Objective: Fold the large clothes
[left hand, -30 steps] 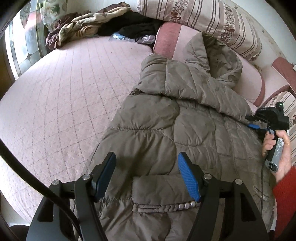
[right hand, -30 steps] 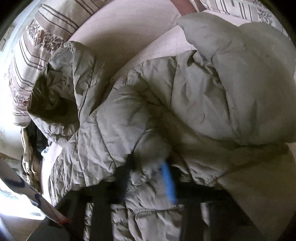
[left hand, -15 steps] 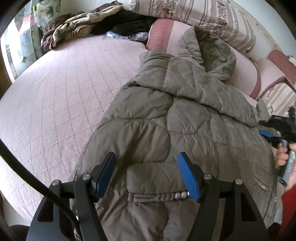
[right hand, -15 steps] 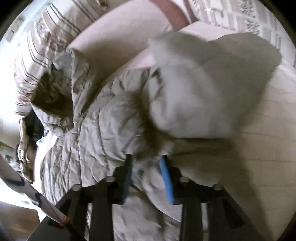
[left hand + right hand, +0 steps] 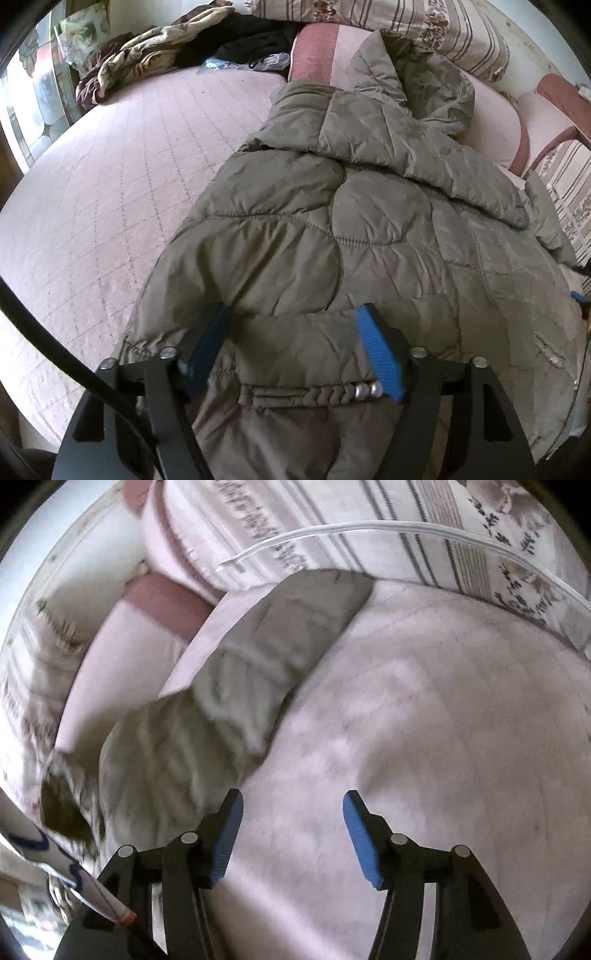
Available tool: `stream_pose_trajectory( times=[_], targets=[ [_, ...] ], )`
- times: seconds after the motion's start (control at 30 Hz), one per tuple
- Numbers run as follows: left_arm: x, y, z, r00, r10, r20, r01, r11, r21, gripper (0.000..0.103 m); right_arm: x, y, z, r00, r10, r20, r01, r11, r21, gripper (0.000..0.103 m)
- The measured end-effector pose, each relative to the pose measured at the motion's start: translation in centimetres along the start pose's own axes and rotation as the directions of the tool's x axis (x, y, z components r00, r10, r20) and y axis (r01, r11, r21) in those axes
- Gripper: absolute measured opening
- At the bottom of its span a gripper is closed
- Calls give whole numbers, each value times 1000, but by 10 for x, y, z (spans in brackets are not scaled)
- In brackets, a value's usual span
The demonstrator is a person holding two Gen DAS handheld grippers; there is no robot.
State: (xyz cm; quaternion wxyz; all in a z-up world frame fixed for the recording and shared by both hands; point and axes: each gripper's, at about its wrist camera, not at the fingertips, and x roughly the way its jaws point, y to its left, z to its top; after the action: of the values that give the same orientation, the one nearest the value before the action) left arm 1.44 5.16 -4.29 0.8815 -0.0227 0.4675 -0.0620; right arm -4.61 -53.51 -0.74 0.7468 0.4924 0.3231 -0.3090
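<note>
Olive puffer jacket [image 5: 332, 229] flat on pink quilted bedspread [image 5: 110, 177], hood at 12 o'clock. Left gripper [image 5: 295, 343] wide open astride hem. Right gripper [image 5: 291, 834] wide open, empty; sleeve [image 5: 229, 694] at 10 o'clock.

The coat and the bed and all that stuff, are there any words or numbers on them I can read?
No, none can be read.
Puffy coat: no label or brand shows.
Striped pillow: only flowers and stripes, no letters.
White thing with blue squiggles at the edge of the right wrist view: too blurred to tell if that is writing.
Left claw and right claw: plain blue pads, no marks.
</note>
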Motion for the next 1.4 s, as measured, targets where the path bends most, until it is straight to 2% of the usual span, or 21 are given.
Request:
stream_pose_trajectory(
  times=[0.2, 0.33, 0.4, 0.43, 0.57, 0.7, 0.77, 0.83, 0.97, 1.07, 1.13, 1.27, 1.4],
  targets=[
    [12, -17, -6, 997, 60, 57, -64, 995, 79, 88, 35, -1, 47, 998, -28, 48, 26, 999, 43, 62],
    [18, -18, -5, 996, 70, 60, -74, 994, 82, 92, 52, 3, 78, 995, -57, 78, 51, 996, 69, 59],
    [20, -16, -3, 997, 64, 52, -68, 995, 68, 93, 53, 2, 86, 993, -91, 75, 86, 994, 74, 16],
    [20, -16, -2, 997, 63, 49, -67, 996, 66, 93, 51, 1, 91, 994, -90, 67, 84, 993, 79, 14],
    [19, -16, -2, 997, 65, 46, -69, 995, 71, 93, 18, 16, 102, 982, -132, 138, 131, 991, 16, 7],
    [12, -15, 0, 999, 36, 29, -38, 998, 55, 93, -41, 37, 112, 960, -148, 239, 151, 989, 6, 7],
    [4, -12, 0, 999, 9, 33, -10, 999, 35, 93, -71, 54, 114, 951, -127, 280, 135, 991, -9, 7],
    [-10, -6, 2, 998, 7, 60, -8, 1000, 15, 93, -101, 77, 109, 948, -72, 310, 96, 993, -62, 7],
    [-33, 7, 7, 994, 20, 108, -17, 1000, -25, 93, -155, 150, 75, 942, 88, 323, -13, 974, -227, 7],
    [-53, 28, 14, 987, 52, 152, -40, 996, -80, 93, -178, 210, 29, 941, 226, 251, -127, 926, -354, 7],
    [-67, 43, 19, 981, 63, 184, -41, 992, -120, 93, -183, 249, -14, 938, 304, 169, -206, 876, -435, 7],
    [-93, 73, 27, 961, 119, 250, -72, 979, -189, 93, -168, 312, -107, 936, 352, 5, -286, 767, -575, 7],
    [-110, 107, 36, 944, 164, 286, -88, 961, -261, 93, -121, 350, -216, 943, 294, -157, -319, 658, -683, 7]
  ],
)
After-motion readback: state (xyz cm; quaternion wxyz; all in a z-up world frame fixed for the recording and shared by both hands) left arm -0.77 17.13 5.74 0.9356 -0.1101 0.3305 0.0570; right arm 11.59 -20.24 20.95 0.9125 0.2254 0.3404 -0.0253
